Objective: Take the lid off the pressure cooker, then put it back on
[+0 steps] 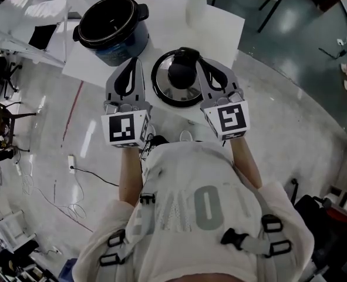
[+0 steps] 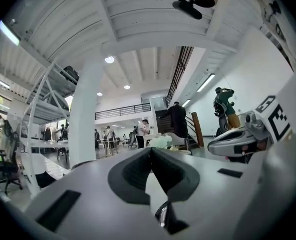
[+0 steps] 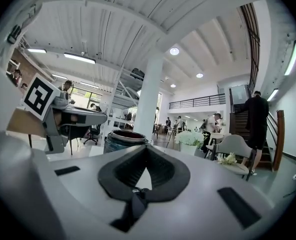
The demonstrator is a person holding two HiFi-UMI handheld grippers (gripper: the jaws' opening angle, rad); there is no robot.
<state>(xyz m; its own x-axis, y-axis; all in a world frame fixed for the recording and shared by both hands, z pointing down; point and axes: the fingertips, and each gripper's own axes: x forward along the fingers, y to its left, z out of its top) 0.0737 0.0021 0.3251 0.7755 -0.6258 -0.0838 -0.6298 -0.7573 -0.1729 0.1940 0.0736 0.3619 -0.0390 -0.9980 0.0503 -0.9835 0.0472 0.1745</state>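
Observation:
The dark blue pressure cooker pot (image 1: 113, 22) stands uncovered at the back left of the white table (image 1: 220, 28). Its round metal lid (image 1: 166, 91) with a black knob (image 1: 180, 72) lies flat on the table to the pot's right. My left gripper (image 1: 135, 62) is held level over the table's near edge, between pot and lid, shut on nothing. My right gripper (image 1: 200, 60) hovers over the lid's right side, also shut and empty. In the left gripper view the jaws (image 2: 150, 149) meet; in the right gripper view they (image 3: 146, 148) meet too, with the pot (image 3: 125, 139) just beyond them.
A white vase of pale flowers (image 1: 195, 4) stands at the table's far edge, and it also shows as the flowers (image 3: 190, 140) in the right gripper view. Chairs, desks and people fill the hall beyond. A cable (image 1: 97, 175) lies on the floor at the left.

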